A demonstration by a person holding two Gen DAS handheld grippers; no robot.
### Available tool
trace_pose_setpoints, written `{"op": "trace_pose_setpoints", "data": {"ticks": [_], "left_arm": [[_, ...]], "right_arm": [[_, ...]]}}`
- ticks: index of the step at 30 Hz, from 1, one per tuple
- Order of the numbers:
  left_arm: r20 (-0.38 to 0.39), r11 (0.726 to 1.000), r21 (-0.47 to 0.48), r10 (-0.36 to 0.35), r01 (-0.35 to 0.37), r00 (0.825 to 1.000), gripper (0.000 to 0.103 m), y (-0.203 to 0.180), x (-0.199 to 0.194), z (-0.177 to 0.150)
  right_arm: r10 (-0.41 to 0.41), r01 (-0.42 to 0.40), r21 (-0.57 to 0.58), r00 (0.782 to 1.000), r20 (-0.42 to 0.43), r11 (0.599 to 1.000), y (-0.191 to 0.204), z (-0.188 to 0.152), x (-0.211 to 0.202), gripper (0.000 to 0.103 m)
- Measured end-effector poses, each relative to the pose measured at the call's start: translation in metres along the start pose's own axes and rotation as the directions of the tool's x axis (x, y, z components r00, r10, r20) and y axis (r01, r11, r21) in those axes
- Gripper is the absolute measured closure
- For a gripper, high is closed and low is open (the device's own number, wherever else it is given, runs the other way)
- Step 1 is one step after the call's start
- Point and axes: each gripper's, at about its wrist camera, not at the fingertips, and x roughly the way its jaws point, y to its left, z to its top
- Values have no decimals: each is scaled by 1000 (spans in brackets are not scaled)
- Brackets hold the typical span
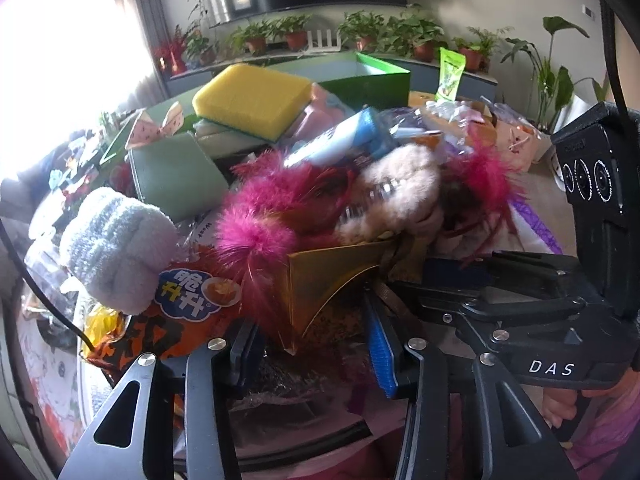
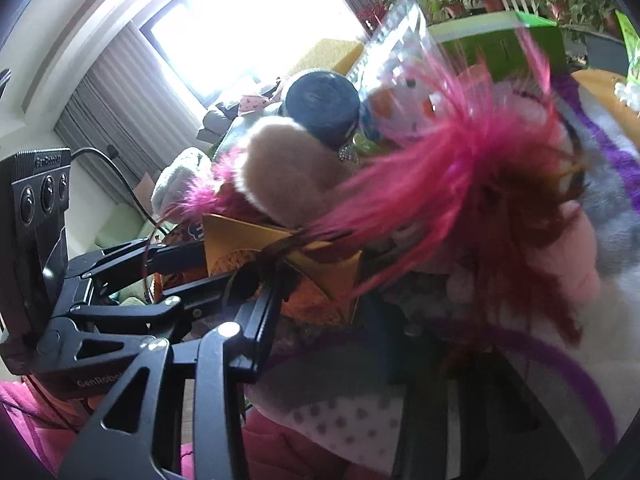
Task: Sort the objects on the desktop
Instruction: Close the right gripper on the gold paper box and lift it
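A gold paper box with a brown ribbon [image 1: 332,280] sits at the near edge of a heap of objects. Pink feathers [image 1: 256,224] and a beige fluffy piece [image 1: 400,184] lie on and behind it. My left gripper [image 1: 316,344] stands open around the box's near corner, with a blue pad on its right finger [image 1: 380,344]. My right gripper [image 1: 404,280] reaches in from the right at the ribbon; in the right wrist view [image 2: 320,300] its fingers straddle the gold box [image 2: 256,240], and whether they pinch it is hidden.
The heap holds a rolled white sock [image 1: 116,248], an orange snack bag [image 1: 176,320], a green pouch [image 1: 176,176], a yellow sponge [image 1: 252,96] and a green box [image 1: 368,80]. Potted plants [image 1: 360,32] line the far shelf.
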Motion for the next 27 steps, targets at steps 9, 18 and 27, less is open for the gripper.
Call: {"op": "trace_pose_setpoints", "data": {"ticks": [9,18,27], "left_arm": [[70,1000,20,-15,14,997,57,-7,-33,-6],[136,999,36,-30,26,990,57,-17,-59,1],[227,997,71,-44,28,973,57,-23,-82,34]], "right_arm": [[-37,38,-43,999,39,998,25,-2,-30,63],[-56,65,-78,992,110,995,35,-8,-67,62],[-82,114,-129,969,233,985,40,22,-97,62]]}}
